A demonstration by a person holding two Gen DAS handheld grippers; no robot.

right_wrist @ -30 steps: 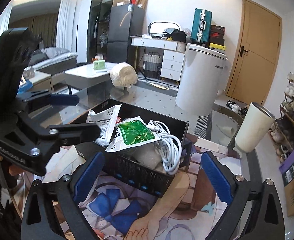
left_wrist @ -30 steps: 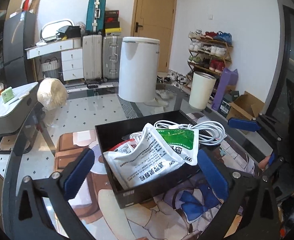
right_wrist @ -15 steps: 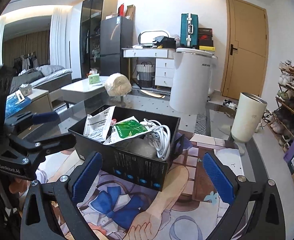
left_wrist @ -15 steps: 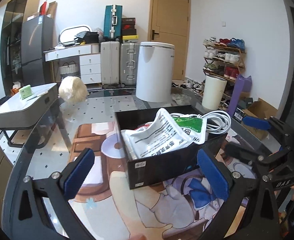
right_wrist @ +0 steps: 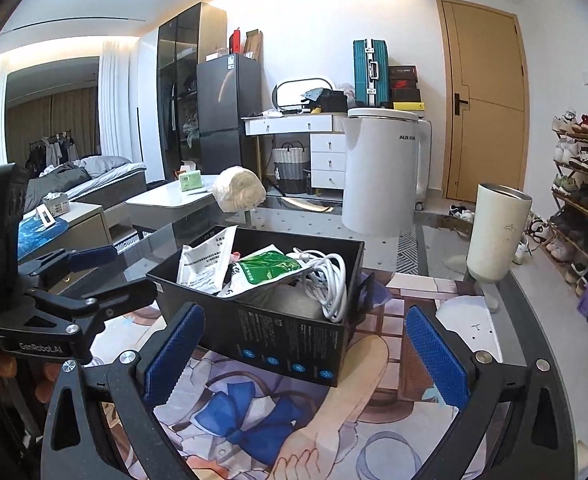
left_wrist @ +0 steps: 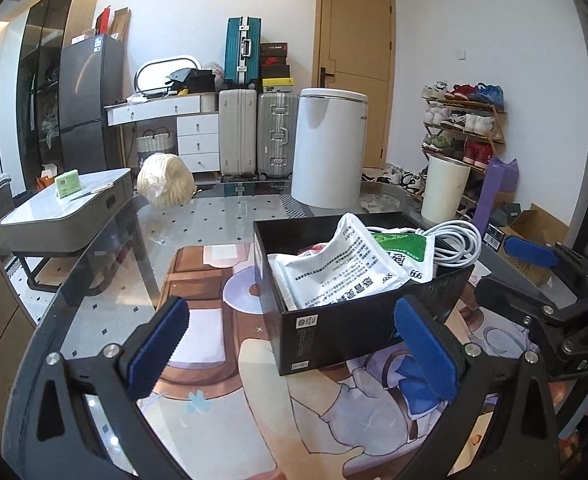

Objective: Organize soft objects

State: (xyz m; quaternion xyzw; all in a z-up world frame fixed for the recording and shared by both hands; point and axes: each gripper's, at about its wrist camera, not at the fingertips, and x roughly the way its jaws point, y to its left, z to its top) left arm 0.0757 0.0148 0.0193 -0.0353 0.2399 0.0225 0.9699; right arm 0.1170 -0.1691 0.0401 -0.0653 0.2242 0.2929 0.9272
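A black box point(left_wrist: 346, 320) point(right_wrist: 278, 344) stands on the printed mat on the glass table. It holds a white printed pouch point(left_wrist: 334, 272) point(right_wrist: 204, 260), a green-and-white pouch point(left_wrist: 408, 254) point(right_wrist: 268, 270) and a coiled white cable point(left_wrist: 456, 240) point(right_wrist: 330, 276). My left gripper point(left_wrist: 294, 348) is open and empty, in front of the box's left corner. My right gripper point(right_wrist: 306, 356) is open and empty, in front of the box's near side. Each gripper shows in the other's view, apart from the box.
A white kettle point(right_wrist: 382, 172) point(left_wrist: 328, 148) and a cream tumbler point(right_wrist: 496, 232) point(left_wrist: 444, 188) stand at the table's far side. A pale bagged bundle point(left_wrist: 166, 180) point(right_wrist: 240, 194) sits at the far left. A low white side table point(left_wrist: 66, 208) stands beyond the left edge.
Both grippers have pulled back and lowered away from the box, so it now looks farther and more side-on. Both stay open. The box's contents have not moved.
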